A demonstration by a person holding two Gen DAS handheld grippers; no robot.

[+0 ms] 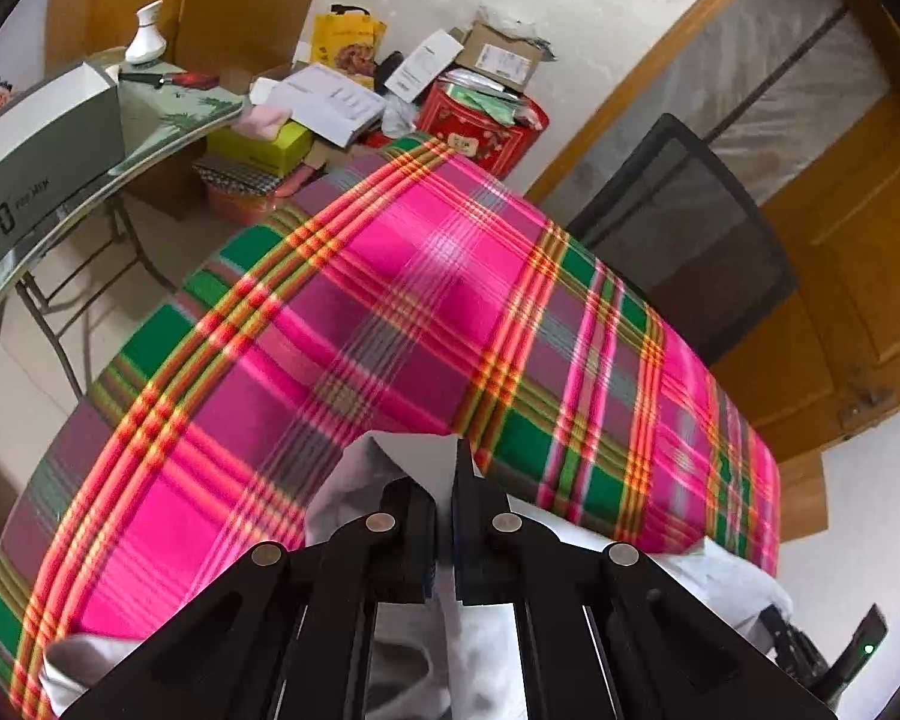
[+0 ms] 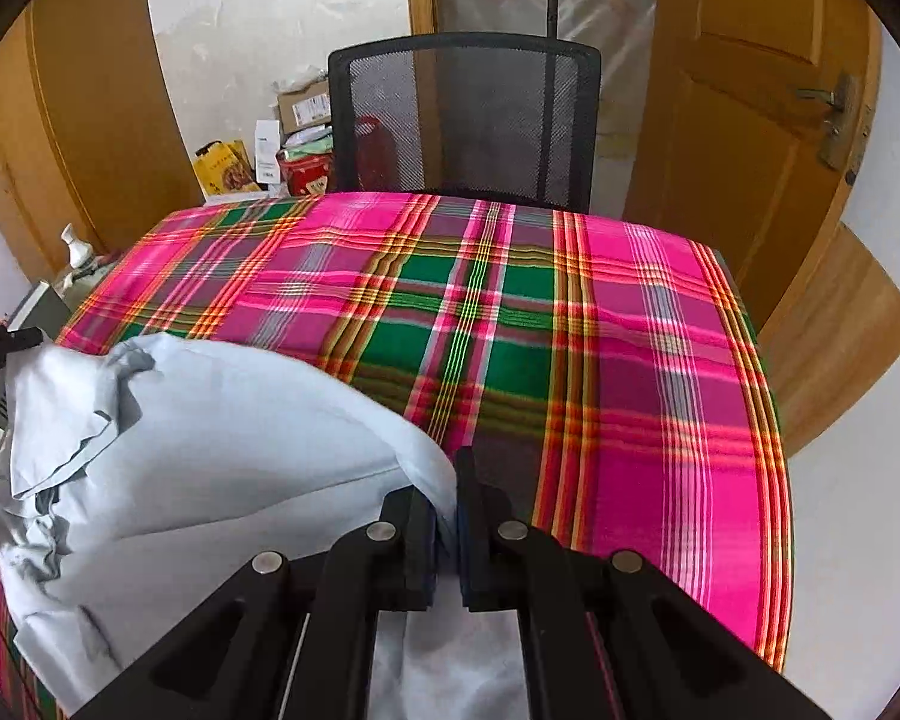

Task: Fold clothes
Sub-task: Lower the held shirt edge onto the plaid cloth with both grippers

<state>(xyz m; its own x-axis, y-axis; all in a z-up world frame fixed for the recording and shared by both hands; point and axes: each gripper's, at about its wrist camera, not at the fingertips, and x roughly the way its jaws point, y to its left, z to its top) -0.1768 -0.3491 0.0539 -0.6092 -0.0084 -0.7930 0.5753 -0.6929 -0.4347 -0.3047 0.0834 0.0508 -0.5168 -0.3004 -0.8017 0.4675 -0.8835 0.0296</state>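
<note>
Pinching the pale blue garment in both my left hand-held gripper and right hand-held gripper, its length running leftward across the plaid surface, right nearer.

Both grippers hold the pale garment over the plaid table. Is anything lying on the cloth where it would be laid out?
Nothing visible. The plaid cloth ahead of the garment is bare to the black chair; clutter sits off the table.
</note>
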